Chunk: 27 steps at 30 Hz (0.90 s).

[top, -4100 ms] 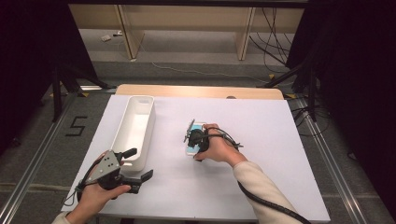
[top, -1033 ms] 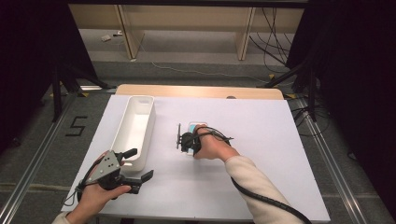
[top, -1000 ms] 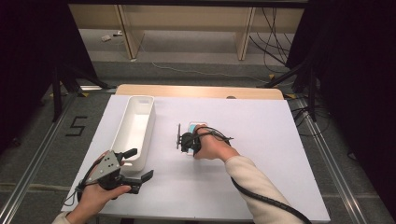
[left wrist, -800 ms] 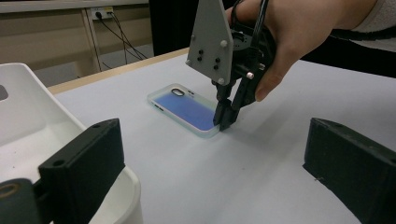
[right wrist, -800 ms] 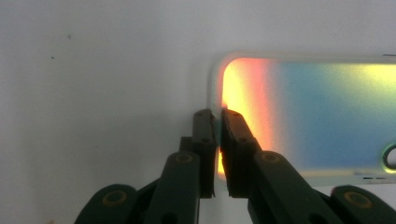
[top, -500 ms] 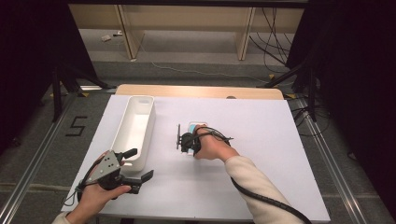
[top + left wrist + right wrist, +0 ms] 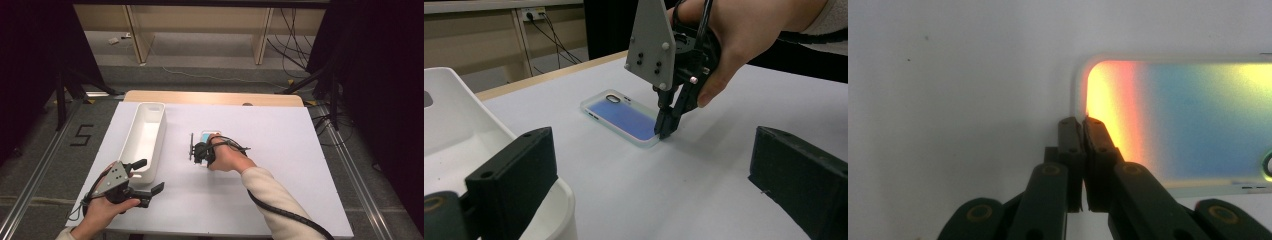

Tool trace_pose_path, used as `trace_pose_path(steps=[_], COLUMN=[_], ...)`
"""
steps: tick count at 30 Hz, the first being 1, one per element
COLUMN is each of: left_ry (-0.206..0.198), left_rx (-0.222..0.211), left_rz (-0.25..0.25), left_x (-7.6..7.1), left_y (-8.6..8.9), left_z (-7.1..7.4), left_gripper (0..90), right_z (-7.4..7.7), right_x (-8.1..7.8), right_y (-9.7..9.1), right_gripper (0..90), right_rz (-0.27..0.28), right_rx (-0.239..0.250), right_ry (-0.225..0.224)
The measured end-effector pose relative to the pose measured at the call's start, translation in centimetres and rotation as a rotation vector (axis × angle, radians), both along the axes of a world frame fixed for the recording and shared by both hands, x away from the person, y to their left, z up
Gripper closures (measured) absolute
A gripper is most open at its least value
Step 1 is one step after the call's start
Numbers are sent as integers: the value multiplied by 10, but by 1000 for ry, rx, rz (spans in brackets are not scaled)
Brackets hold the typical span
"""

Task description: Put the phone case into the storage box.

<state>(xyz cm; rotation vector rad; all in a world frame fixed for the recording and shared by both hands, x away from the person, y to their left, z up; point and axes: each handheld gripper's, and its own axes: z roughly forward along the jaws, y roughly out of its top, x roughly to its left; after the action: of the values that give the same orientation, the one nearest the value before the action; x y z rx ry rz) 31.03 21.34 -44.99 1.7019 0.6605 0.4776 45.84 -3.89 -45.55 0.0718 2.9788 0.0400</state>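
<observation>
I am looking down on a white table with a long white bin standing on its left half, its open top facing up. Nothing lies between the bin and the phone case, which rests flat on the table near the middle, just right of the bin and well apart from it. The table around the case is bare, so the only thing over it is my right hand, which covers most of the case in the high view. My left gripper sits low at the near left, just beside the near end of the bin, with its jaws spread wide and nothing between them. My right gripper points steeply down at the near short edge of the case. Its jaws have just been closing, and in the right gripper view they stand pinched on the thin raised rim at one corner, one pad outside and one inside. The case is a flat rounded rectangle with a frosted clear rim and a glossy back. From the left gripper view the back reads blue to violet, with a small camera cut-out at the far end. Close up it shimmers from orange through pink to pale blue and yellow.
</observation>
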Motion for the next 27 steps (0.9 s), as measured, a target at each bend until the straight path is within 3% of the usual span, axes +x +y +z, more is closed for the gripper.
trace_pose_path(steps=[9,10,14,16,18,22,27], left_ry=[-1,0,0,0,1,0,1], left_rx=[1,1,1,0,1,3,1], left_rz=[-1,-1,-1,-1,-1,-2,-1], left_x=[0,0,0,0,0,0,0], left_y=[0,0,0,0,0,0,0], left_z=[0,0,0,0,0,0,0], left_gripper=[44,44,44,44,44,44,44], right_z=[0,-1,-1,0,-1,0,0], right_x=[0,1,1,-1,1,-1,-1], right_y=[0,0,0,0,0,-1,-1], right_gripper=[887,888,890,891,892,894,895], right_rz=[0,26,28,-4,33,10,39], right_rx=[0,14,13,-1,17,4,20], right_ry=[4,-6,-10,-3,-11,-6,-21])
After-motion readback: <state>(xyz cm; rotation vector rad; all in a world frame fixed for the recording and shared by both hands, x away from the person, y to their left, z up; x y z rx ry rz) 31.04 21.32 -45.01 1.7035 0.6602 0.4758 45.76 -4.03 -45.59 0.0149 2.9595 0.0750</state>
